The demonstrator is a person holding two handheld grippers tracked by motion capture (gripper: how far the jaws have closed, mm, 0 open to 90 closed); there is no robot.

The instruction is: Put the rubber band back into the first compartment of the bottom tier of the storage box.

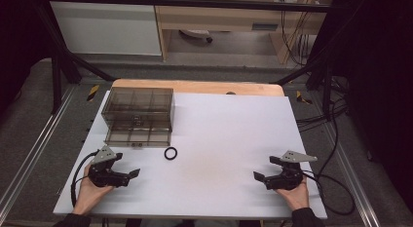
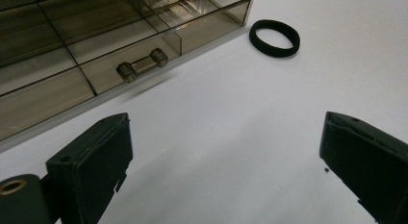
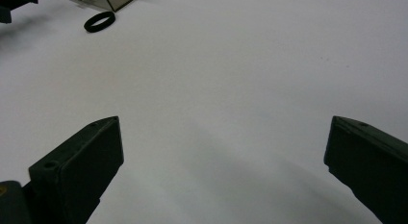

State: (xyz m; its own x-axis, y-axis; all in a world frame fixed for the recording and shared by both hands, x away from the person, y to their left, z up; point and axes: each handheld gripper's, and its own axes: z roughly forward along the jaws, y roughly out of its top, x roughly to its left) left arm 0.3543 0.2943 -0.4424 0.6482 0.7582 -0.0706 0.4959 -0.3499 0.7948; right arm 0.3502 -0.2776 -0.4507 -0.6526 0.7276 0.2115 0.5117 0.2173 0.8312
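Black ring (image 1: 170, 153) lies flat on the white worktop (image 1: 229, 139), just off the front right corner of the smoky plastic drawer box (image 1: 139, 116), whose bottom drawer (image 2: 72, 70) stands pulled out with its handle (image 2: 142, 64) toward the person. Left gripper (image 1: 127, 176) rests near the front left corner and right gripper (image 1: 260, 178) near the front right, both with jaws spread wide and holding nothing. To pick the ring up cleanly, I would bring the left gripper over it, straddle one side of the band, and close low against the worktop.

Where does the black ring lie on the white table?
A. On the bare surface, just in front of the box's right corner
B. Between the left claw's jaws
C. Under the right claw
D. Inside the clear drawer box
A: the black ring lies flat on the white table, just in front of the drawer box, apart from both claws.
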